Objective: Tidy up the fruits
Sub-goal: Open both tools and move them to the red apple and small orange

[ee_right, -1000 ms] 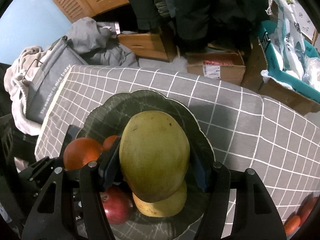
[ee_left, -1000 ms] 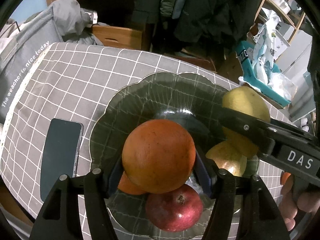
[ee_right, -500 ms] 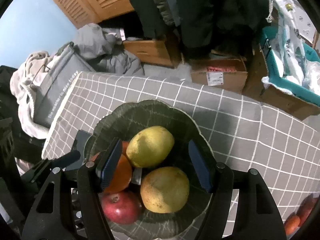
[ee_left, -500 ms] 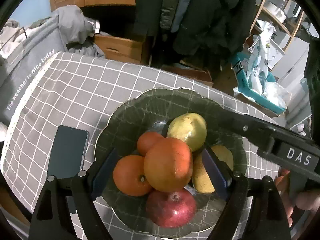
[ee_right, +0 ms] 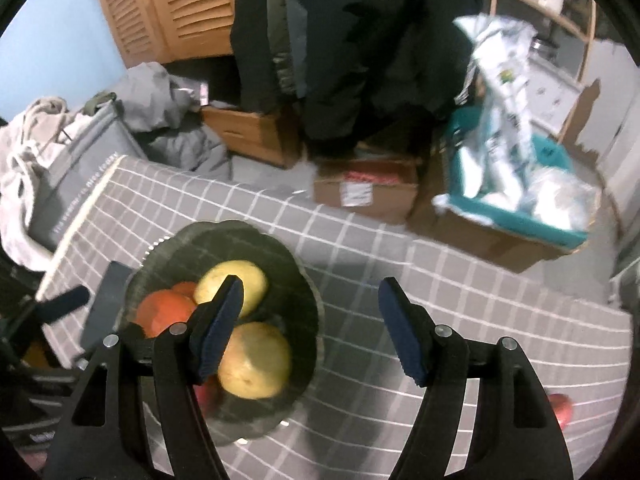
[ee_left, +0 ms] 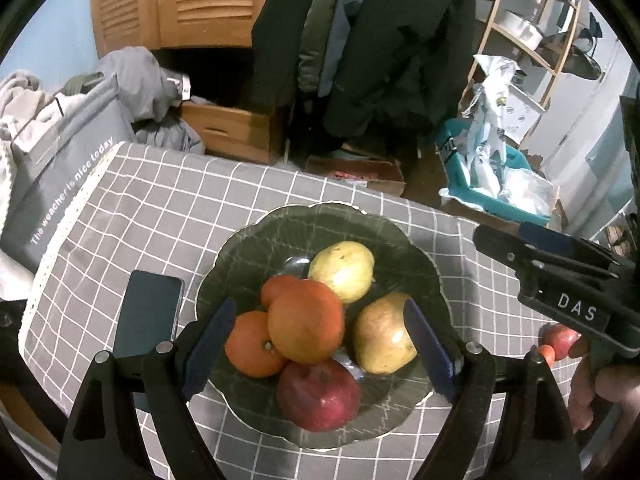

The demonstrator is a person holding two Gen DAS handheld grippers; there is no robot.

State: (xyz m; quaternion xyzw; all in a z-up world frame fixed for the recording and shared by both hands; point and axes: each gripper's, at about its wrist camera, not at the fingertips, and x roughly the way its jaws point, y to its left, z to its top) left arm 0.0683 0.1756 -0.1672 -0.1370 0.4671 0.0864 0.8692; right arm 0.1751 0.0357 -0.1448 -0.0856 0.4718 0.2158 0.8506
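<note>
- Grey cloth w/ white grid lines (ee_left: 168, 216) is spread over the table; all else is set on it, prob. as the work surface.
- Dark green scalloped glass plate (ee_left: 416, 248) is placed near the cloth's middle, just beside a dark rectangular phone (ee_left: 148, 316) on its left; it serves as the collecting spot for the fruit.
- Six fruits are gathered in the plate, touching one another in a tight cluster, so none can roll to the rim: large orange (ee_left: 306, 328) on top of the pile, red pomegranate (ee_left: 318, 396) at the near edge, yellow-green pear-like fruit (ee_left: 342, 272) at the far side, yellow-red apple-like fruit (ee_left: 384, 334) to the right, smaller orange (ee_left: 252, 348) to the left, small tangerine (ee_left: 278, 290) partly hidden behind.
- Left gripper (ee_left: 320, 344) is held above the pile, blue-padded jaws spread wide, nothing between them; judged to be clear of the fruit after a drop.
- Right gripper (ee_right: 310, 328) is likewise spread & empty, aimed at bare cloth right of the plate; view is motion-blurred.
- Small red fruit (ee_right: 560, 408) is seen loose at the cloth's right edge, well apart from the plate, w/ a bit of orange one beside it in the left view; prob. next to be fetched, so the task looks mostly but not fully done.
</note>
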